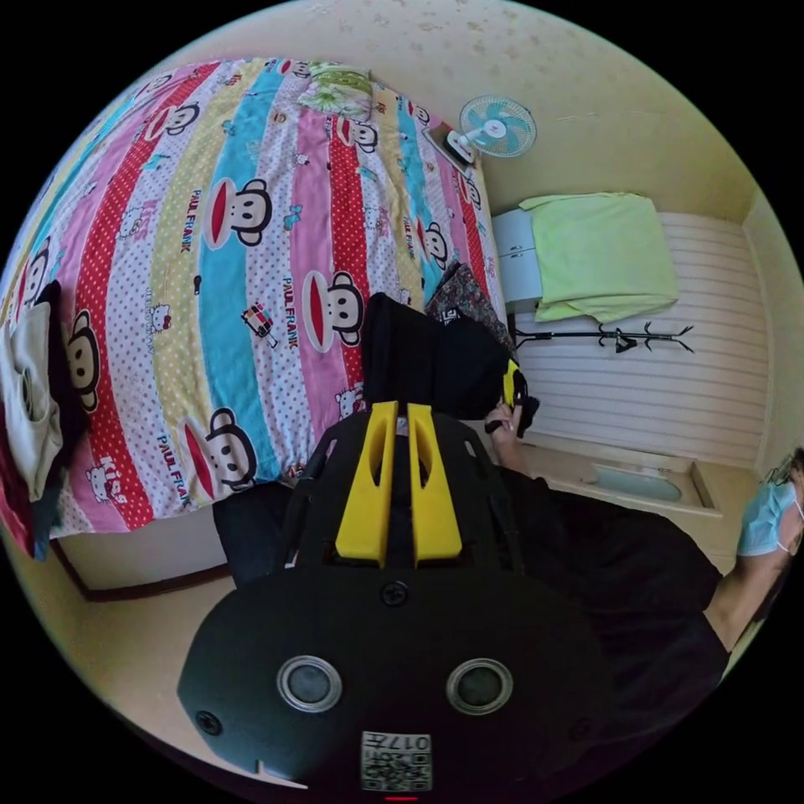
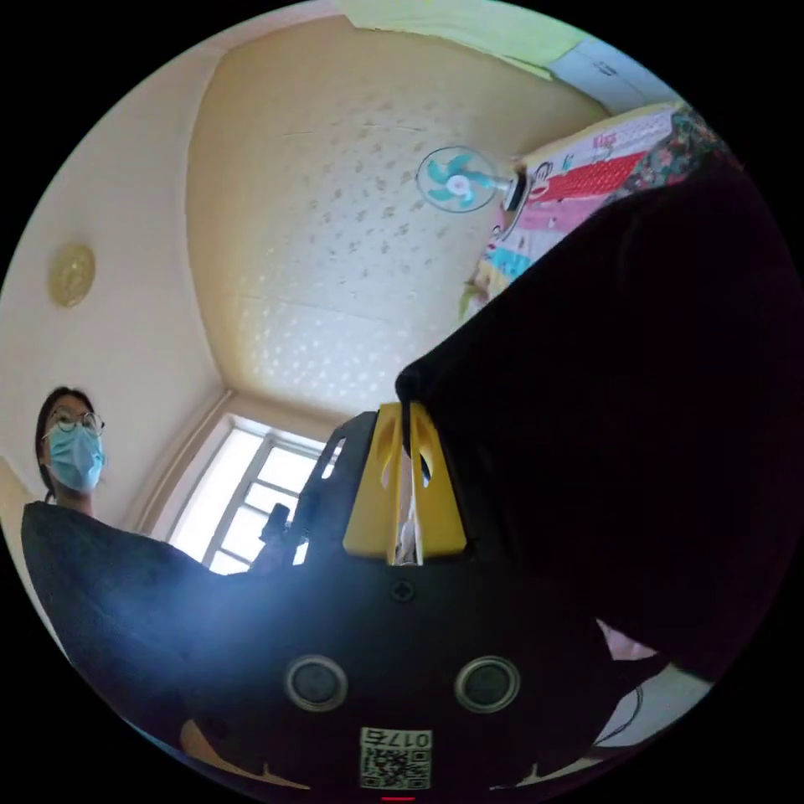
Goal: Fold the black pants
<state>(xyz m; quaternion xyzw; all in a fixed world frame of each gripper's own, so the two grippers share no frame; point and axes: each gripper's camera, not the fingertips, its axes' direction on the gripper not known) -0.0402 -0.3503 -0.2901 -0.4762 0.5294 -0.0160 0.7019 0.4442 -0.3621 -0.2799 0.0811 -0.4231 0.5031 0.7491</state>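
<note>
Pants (image 1: 435,364) edge pinched in both closed claws, left (image 1: 400,410), right (image 2: 410,414), lifted off bed (image 1: 251,251).

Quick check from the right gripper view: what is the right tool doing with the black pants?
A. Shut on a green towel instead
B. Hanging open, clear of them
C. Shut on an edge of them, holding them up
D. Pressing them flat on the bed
C: the right tool's yellow jaws are closed together on an edge of the black pants, which hang lifted beside it.
</note>
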